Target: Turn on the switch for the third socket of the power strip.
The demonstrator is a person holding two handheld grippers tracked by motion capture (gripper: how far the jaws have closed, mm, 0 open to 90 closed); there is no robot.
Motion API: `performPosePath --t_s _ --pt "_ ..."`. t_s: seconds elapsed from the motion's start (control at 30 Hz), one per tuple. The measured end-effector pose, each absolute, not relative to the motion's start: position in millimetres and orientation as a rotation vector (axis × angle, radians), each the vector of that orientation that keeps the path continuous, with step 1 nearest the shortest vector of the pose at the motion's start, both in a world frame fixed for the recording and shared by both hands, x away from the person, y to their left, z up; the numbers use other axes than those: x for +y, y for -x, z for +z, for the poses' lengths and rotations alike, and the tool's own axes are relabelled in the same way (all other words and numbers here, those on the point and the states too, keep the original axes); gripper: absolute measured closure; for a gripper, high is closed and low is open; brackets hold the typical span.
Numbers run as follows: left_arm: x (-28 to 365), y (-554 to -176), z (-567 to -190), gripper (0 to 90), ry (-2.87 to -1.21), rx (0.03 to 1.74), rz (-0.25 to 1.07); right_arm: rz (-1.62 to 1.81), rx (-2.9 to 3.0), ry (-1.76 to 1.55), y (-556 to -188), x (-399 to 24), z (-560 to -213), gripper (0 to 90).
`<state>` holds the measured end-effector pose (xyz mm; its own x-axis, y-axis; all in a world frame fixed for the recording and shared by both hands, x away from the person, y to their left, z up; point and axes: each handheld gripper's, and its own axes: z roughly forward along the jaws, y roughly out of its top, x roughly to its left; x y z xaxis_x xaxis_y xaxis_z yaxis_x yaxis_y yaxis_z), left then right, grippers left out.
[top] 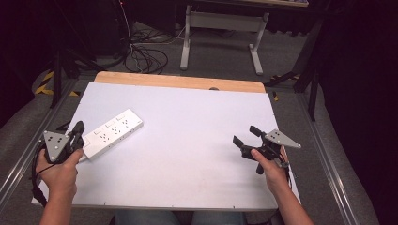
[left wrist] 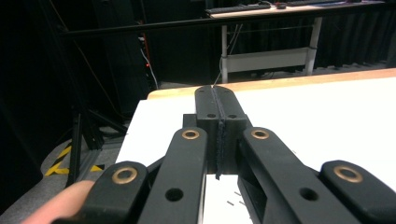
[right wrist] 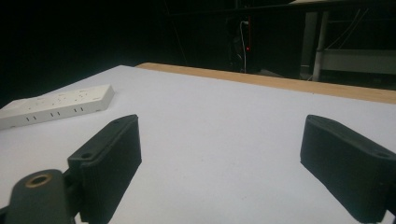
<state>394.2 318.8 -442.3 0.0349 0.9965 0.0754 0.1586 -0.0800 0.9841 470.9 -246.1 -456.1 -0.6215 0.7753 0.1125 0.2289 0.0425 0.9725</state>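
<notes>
One power strip, two grippers, one table.

On the white table [top: 187,154] there is one white power strip [top: 112,132], and it lies near the left edge of the table. There are two grippers: one left gripper [top: 78,127] at the left edge, just beside the power strip, and one right gripper [top: 246,135] near the right edge. Two hands hold them, one left hand [top: 58,169] and one right hand [top: 271,168]. Each gripper has two black jaws and carries one grey three-cornered plate.
</notes>
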Motion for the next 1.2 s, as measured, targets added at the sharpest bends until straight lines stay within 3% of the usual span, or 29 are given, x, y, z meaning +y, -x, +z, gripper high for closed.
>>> performPosePath --t_s 1.2 --pt "302.5 -435.4 -442.3 89.8 -1.480 1.253 1.094 1.621 1.859 -1.033 -473.8 -250.2 -455.4 13.2"
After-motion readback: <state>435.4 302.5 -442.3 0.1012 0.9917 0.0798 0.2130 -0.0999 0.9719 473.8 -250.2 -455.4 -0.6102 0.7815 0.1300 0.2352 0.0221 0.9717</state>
